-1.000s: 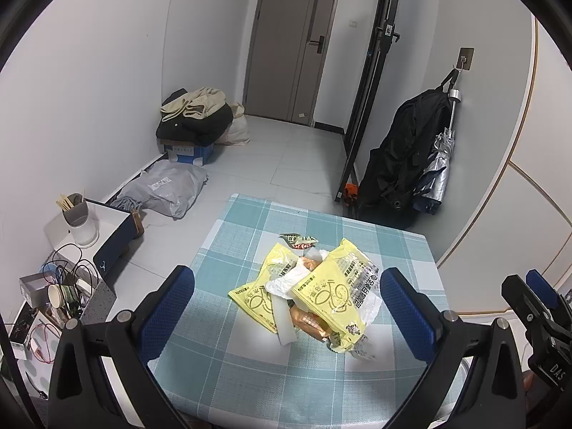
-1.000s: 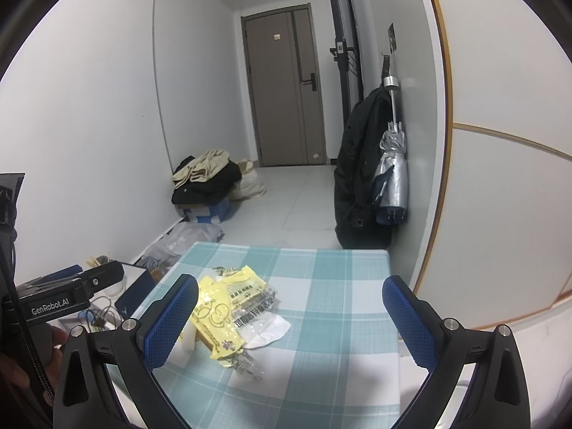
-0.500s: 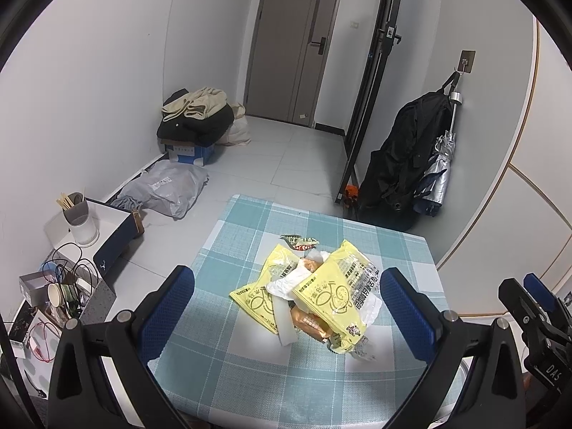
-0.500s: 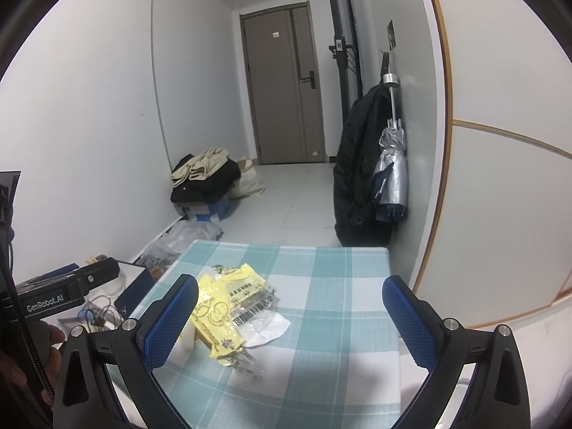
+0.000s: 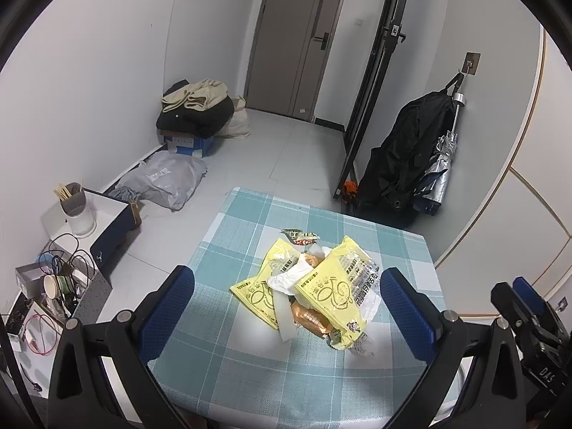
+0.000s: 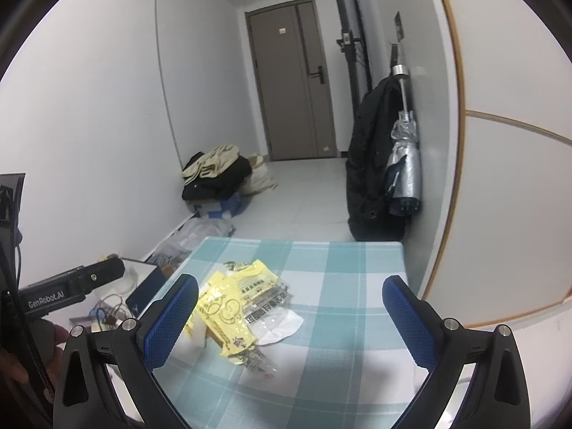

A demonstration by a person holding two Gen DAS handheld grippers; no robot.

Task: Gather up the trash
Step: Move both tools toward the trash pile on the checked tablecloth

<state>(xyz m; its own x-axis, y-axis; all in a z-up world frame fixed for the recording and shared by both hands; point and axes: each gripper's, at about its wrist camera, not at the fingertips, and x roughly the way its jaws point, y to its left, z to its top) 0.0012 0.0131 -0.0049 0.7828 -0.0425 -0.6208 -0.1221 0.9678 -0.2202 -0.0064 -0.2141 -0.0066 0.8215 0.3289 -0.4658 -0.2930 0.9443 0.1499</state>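
A heap of trash lies in the middle of the table with the teal check cloth [image 5: 246, 364] [image 6: 339, 354]: yellow snack wrappers [image 5: 332, 289] [image 6: 232, 304], white crumpled paper [image 5: 286, 280] [image 6: 282, 329], an orange-brown packet [image 5: 311, 320] and a small dark wrapper [image 5: 298, 237] behind. My left gripper [image 5: 286, 312] hangs open above the near side of the heap, nothing between its blue pads. My right gripper [image 6: 289, 318] is open too, held over the table with the heap at its left finger. Each view shows the other gripper's body at its edge.
On the floor left of the table stand a dark blue box [image 5: 107, 228], a white cup with sticks [image 5: 77, 211] and tangled cables. A grey bag [image 5: 164, 178] and a clothes pile [image 5: 196, 107] lie by the left wall. A black coat and umbrella [image 5: 414, 164] hang right.
Almost nothing: both views shifted very slightly, and both grippers stay open over the table with the trash heap untouched.
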